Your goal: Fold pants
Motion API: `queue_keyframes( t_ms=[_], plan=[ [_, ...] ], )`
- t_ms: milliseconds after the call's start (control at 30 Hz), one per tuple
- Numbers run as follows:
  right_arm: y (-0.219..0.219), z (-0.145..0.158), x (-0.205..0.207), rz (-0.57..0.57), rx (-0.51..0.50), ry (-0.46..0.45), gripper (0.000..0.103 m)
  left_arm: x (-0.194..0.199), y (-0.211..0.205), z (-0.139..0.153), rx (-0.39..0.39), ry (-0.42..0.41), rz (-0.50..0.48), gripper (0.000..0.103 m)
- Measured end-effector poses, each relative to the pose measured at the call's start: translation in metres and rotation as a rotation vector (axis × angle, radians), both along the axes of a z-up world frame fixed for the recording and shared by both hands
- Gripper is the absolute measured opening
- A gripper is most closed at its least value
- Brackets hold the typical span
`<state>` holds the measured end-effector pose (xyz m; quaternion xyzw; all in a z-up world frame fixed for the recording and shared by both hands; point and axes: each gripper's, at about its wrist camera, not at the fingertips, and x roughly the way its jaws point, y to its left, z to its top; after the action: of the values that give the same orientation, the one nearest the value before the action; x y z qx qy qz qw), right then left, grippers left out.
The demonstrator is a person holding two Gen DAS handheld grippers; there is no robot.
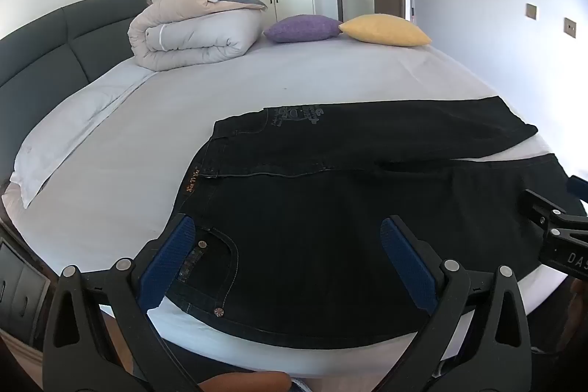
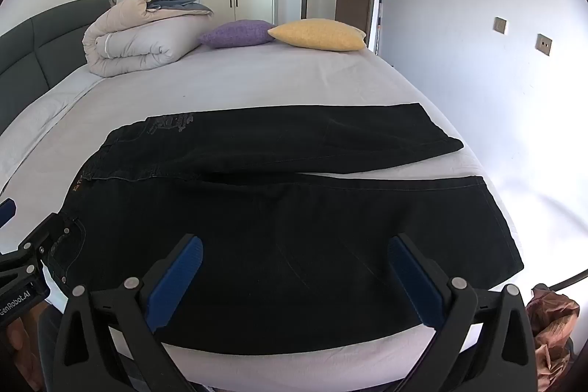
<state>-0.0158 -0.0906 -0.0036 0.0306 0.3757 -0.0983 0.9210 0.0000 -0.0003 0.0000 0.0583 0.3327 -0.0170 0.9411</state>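
Black jeans (image 1: 330, 208) lie spread flat on the white bed, waistband to the left, both legs pointing right with a narrow gap between them; they also show in the right wrist view (image 2: 294, 208). My left gripper (image 1: 290, 245) is open and empty, hovering above the near waist and front pocket. My right gripper (image 2: 294, 263) is open and empty, hovering above the near leg. The right gripper's body shows at the right edge of the left wrist view (image 1: 555, 230). The left gripper's body shows at the left edge of the right wrist view (image 2: 29, 263).
The bed sheet (image 1: 220, 90) extends far behind the jeans. A rolled duvet (image 1: 194, 28), a purple cushion (image 1: 301, 28) and a yellow cushion (image 1: 386, 30) lie at the far end. A grey headboard (image 1: 47, 61) is at left. A brown cloth (image 2: 551, 322) lies at lower right.
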Motion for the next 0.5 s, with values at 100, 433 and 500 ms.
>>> queue_keyframes(
  t_ms=[100, 433, 500],
  plan=[
    [0.0002, -0.0001, -0.0002, 0.001, -0.001, 0.000, 0.103, -0.0002, 0.0003, 0.0003, -0.001, -0.002, -0.001, 0.103],
    [0.0002, -0.0005, -0.0001, 0.000, -0.006, 0.001, 0.103, -0.0007, 0.0003, 0.0004, -0.003, -0.003, -0.002, 0.103],
    [0.0007, -0.0002, -0.0001, 0.000, -0.009, 0.000, 0.103, -0.0007, 0.0011, 0.0000, -0.001, -0.001, -0.002, 0.103]
  ],
)
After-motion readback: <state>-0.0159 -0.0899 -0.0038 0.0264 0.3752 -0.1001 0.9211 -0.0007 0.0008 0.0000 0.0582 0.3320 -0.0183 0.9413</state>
